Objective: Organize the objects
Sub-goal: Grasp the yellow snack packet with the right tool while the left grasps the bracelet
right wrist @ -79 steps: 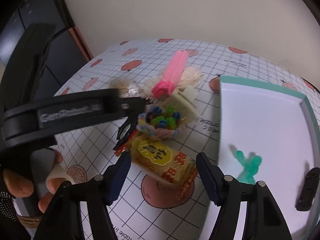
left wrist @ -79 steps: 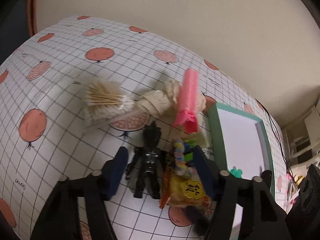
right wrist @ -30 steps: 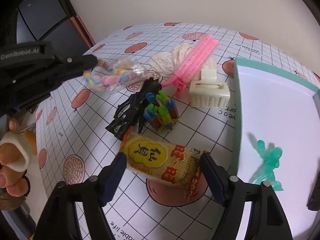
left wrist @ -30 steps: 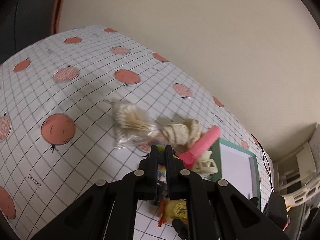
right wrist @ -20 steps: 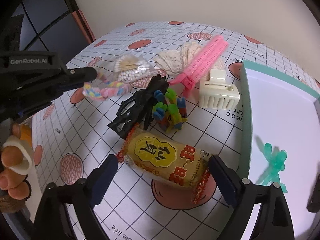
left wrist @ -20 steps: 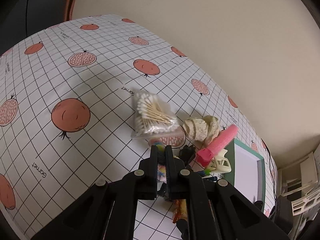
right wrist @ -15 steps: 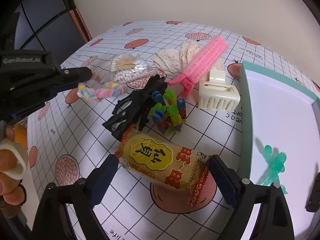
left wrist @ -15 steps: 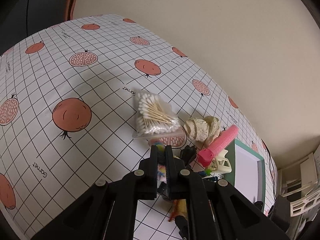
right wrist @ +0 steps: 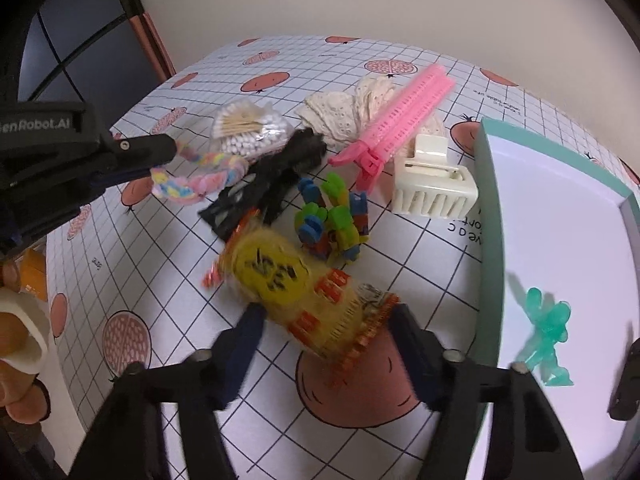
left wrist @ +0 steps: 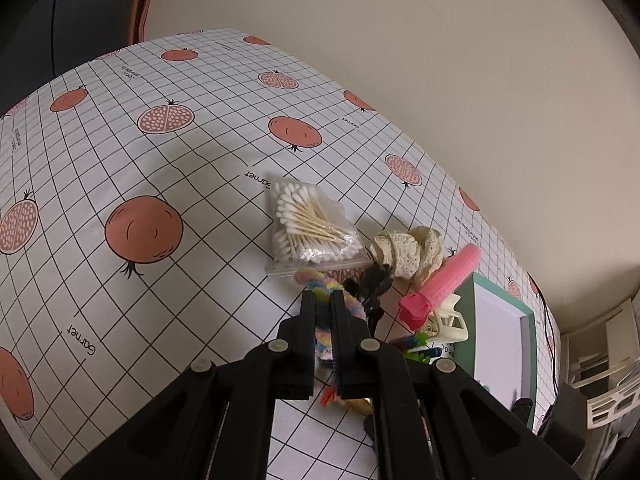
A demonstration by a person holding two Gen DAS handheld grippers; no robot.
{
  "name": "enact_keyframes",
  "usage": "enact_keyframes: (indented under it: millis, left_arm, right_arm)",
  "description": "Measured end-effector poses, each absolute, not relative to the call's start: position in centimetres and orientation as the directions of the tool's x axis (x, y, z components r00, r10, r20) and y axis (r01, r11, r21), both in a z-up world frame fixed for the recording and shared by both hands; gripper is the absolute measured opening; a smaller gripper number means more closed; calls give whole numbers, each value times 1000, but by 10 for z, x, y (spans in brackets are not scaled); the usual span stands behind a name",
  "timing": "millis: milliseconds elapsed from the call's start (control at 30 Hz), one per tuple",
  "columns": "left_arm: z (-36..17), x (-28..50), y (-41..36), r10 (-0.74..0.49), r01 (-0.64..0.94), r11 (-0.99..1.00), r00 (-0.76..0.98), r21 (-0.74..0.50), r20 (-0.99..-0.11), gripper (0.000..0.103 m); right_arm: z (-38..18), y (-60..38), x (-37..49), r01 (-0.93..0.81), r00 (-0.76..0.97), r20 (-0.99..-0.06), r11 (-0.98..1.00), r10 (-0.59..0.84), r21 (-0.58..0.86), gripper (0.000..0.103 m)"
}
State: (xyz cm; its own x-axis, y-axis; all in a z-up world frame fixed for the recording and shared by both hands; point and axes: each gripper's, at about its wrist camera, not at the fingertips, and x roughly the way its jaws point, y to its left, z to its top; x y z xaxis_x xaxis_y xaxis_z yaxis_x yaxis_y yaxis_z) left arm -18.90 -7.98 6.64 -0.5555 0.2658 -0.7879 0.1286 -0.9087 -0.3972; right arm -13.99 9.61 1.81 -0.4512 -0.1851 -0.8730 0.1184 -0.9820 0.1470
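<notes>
Jaws of the left gripper [left wrist: 322, 312] pinch a pastel braided rope loop [right wrist: 196, 176] thinly, so it may slip, while the right gripper [right wrist: 324, 344] gapes around a yellow snack packet [right wrist: 300, 292].

A tablecloth [left wrist: 132, 152] is covering the table — white, gridded in black, printed with pomegranates and the word "Garnet". A plain cream wall [left wrist: 400, 40] is rising behind it. White slatted shelving [left wrist: 608, 360] is showing at the far right edge — a dark panel with a reddish-brown frame [right wrist: 148, 40] is standing at the left.
</notes>
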Motion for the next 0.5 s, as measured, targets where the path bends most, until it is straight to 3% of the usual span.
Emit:
enact_keyframes:
  millis: [167,267,400,500]
  left_arm:
    - [68,-188,-79,259,126,-913,-557,-389,-789,6]
    - [71,-187,-79,250,122,-917,-566,-380,-786,6]
    - [76,-185,-81,244,124,-917,-581,-380,-777,6]
    - [79,-184,-82,241,122,-917,-589,-379,-772,6]
  right_arm:
    - [21,99,-138,120,-453,-869,-979,-200,162,46]
    - [25,100,-136,126,-456,-863,-976,-218,179,43]
    - [30,103,-133,133,-470,-853,-973,-228,187,12]
    - [33,105,-131,136,-472,-848,-970,-242,201,11]
